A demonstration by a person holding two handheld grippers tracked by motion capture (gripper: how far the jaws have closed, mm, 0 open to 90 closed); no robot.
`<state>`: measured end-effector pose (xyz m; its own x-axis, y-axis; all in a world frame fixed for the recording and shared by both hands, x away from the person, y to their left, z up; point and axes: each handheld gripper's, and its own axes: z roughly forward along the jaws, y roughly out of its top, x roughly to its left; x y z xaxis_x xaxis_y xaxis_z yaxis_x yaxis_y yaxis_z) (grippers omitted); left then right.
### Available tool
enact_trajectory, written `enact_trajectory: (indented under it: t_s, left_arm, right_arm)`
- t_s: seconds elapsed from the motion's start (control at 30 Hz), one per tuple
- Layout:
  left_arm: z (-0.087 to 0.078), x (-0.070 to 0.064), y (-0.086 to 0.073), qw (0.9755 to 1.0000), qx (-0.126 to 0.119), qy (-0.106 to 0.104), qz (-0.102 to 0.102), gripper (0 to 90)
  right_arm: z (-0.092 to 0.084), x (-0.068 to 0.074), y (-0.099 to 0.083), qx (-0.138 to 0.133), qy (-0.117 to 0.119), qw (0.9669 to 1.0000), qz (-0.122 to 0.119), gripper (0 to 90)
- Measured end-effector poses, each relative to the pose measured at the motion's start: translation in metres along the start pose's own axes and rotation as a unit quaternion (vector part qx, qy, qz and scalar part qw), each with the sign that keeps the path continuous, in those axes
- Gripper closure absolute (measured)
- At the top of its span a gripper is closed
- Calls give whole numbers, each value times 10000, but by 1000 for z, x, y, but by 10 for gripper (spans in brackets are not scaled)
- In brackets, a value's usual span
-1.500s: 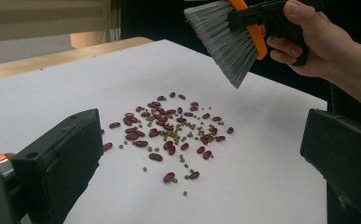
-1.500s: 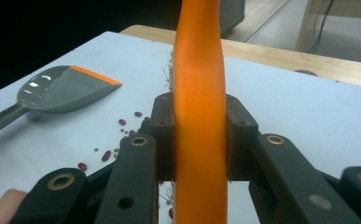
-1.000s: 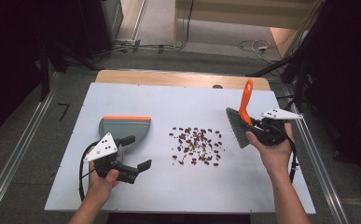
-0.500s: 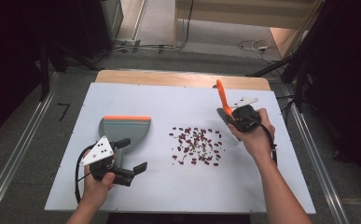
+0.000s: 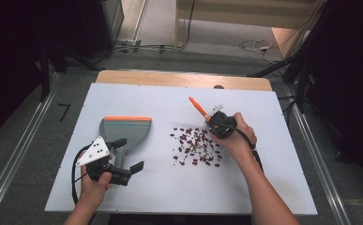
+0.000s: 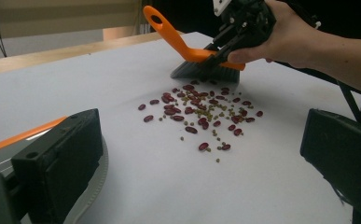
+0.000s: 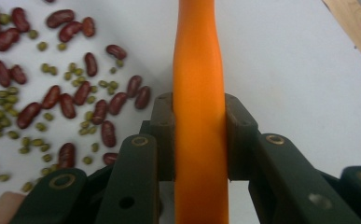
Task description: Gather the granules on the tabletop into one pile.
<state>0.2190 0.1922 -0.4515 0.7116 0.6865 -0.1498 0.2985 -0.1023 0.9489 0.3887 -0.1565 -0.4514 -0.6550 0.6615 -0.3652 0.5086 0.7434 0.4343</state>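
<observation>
Since the earlier frame, right gripper (image 5: pixel 215 123), clamped on brush (image 6: pixel 206 65), moved left to beans (image 5: pixel 195 146) at frame centre; left gripper (image 5: pixel 131 164) open beside dustpan (image 5: pixel 123 132).

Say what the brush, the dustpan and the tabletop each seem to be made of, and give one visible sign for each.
Brush: likely moulded plastic, its orange handle smooth with a soft sheen; its grey bristles look synthetic. Dustpan: probably matt grey plastic, with an orange strip along its front edge, perhaps rubber. Tabletop: a white, even, matt sheet, possibly laminate or board, with a bare wood-coloured strip at the far edge.
</observation>
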Motion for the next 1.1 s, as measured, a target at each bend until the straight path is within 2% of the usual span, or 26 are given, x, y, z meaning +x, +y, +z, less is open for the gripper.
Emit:
enact_trajectory:
  t_s: [0.1,0.17,0.47,0.63,0.73,0.77,0.83,0.93,1.03,1.1]
  left_arm:
    - [1,0,0,10000,16,5,-2,0]
    - [2,0,0,10000,23,5,4,0]
    - [2,2,-2,10000,38,48,-20,0]
    - [3,6,-3,9999,23,88,-47,0]
    - [4,5,-3,10000,55,80,2,0]
    - [4,5,-4,10000,58,74,16,0]
    - [4,5,-4,9999,74,76,32,0]
    - [1,9,-4,9999,43,100,36,0]
    - [-1,12,-4,9999,-10,139,-9,0]
    - [-1,14,-5,9999,14,160,22,0]
  right_arm:
    - [-4,6,0,-44,192,9998,-17,690]
    - [-7,11,0,-37,255,9996,-115,690]
    - [-16,28,-5,-109,360,9987,-336,688]
    - [-19,37,-8,-163,287,9982,-508,688]
    - [-22,36,-8,-205,280,9978,-563,689]
    - [-24,34,-8,-204,296,9971,-670,689]
    - [-29,30,-7,-273,276,9974,-599,690]
    - [-35,22,0,-450,205,9968,-623,690]
    - [-34,14,12,-618,187,9950,-759,690]
    - [-27,12,22,-709,144,9923,-1004,690]
